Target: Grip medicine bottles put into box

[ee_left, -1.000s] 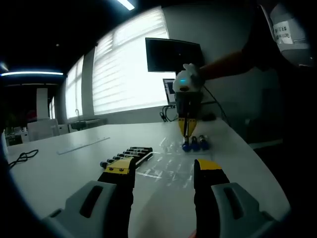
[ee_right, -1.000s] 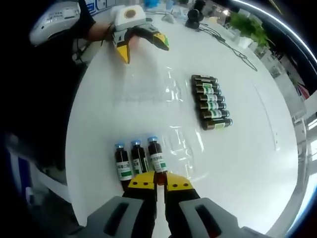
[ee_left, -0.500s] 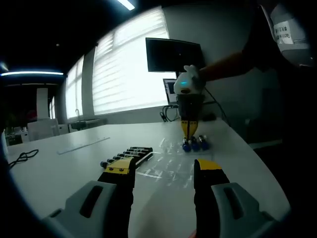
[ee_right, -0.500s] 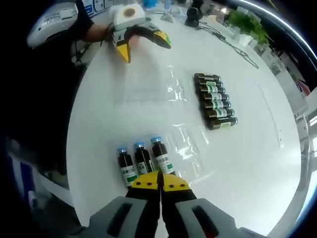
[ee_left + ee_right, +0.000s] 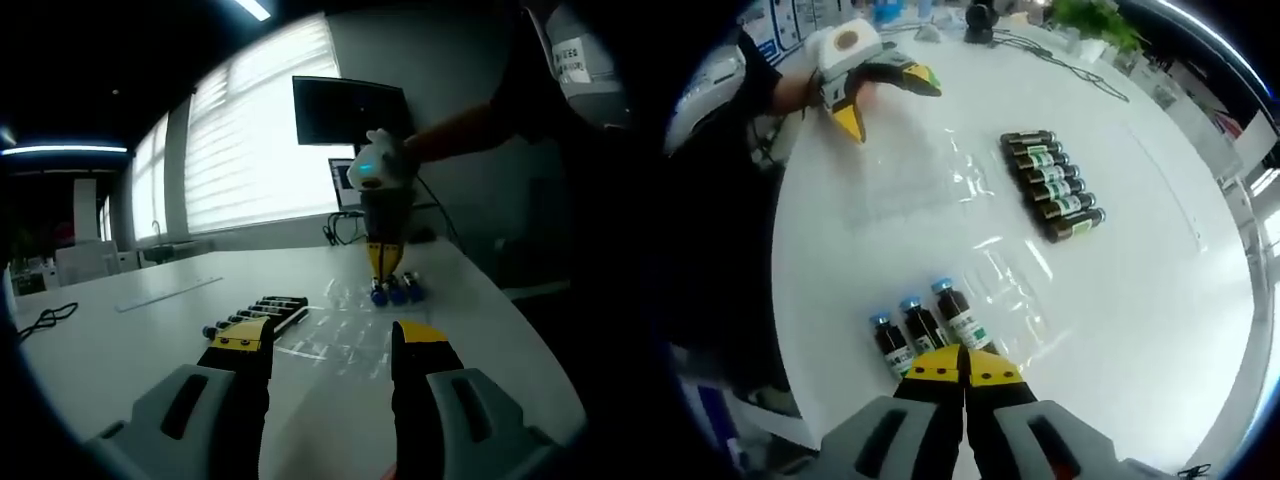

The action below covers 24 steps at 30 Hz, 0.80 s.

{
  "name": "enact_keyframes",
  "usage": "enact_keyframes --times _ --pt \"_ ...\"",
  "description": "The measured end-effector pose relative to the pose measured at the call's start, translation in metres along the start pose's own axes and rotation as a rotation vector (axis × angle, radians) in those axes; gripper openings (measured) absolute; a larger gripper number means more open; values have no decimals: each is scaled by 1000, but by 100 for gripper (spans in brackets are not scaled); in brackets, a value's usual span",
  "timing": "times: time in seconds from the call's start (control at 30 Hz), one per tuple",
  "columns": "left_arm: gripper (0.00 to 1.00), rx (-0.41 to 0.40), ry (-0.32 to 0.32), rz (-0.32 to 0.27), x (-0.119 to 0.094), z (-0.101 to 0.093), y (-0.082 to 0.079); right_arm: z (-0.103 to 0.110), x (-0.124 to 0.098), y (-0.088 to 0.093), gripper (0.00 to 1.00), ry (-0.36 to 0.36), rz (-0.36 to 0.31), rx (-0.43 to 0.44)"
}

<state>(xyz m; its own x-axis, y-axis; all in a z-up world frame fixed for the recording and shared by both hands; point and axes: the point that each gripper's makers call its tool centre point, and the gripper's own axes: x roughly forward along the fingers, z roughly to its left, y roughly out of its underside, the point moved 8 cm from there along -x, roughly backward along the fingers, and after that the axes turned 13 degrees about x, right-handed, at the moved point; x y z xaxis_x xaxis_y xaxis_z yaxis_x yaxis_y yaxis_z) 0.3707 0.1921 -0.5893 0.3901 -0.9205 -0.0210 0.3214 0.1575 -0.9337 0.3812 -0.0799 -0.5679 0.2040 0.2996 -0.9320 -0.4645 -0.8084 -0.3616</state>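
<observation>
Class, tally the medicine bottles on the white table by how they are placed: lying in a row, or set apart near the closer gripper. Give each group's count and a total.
Bottles lying in a row: 7
Blue-capped bottles by the right gripper: 3
Total: 10

A white, glossy counter [image 5: 1160,300] is seen. Three blue-capped medicine bottles [image 5: 922,328] lie side by side near its edge. A clear plastic box [image 5: 940,185], hard to outline, is laid at mid-counter. A row of seven dark bottles with green labels [image 5: 1050,187] lies flat just beside it. Black cables [image 5: 1060,60] and a potted plant [image 5: 1090,15] rest at the far edge.
</observation>
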Motion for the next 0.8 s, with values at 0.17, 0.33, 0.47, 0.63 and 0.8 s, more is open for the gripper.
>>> enact_keyframes --times 0.17,0.33,0.47,0.63,0.8 --pt "40 2 0 0 0 0 0 5 -4 -4 0 7 -20 -45" --pt "40 2 0 0 0 0 0 2 -12 -13 2 2 -90 -13" --pt "40 1 0 0 1 0 0 -4 -16 -21 4 4 -156 33" --pt "40 -2 0 -1 1 0 0 -5 -19 -30 5 -6 -209 69" --pt "40 -2 1 -2 1 0 0 -3 -17 -35 6 -16 -229 87"
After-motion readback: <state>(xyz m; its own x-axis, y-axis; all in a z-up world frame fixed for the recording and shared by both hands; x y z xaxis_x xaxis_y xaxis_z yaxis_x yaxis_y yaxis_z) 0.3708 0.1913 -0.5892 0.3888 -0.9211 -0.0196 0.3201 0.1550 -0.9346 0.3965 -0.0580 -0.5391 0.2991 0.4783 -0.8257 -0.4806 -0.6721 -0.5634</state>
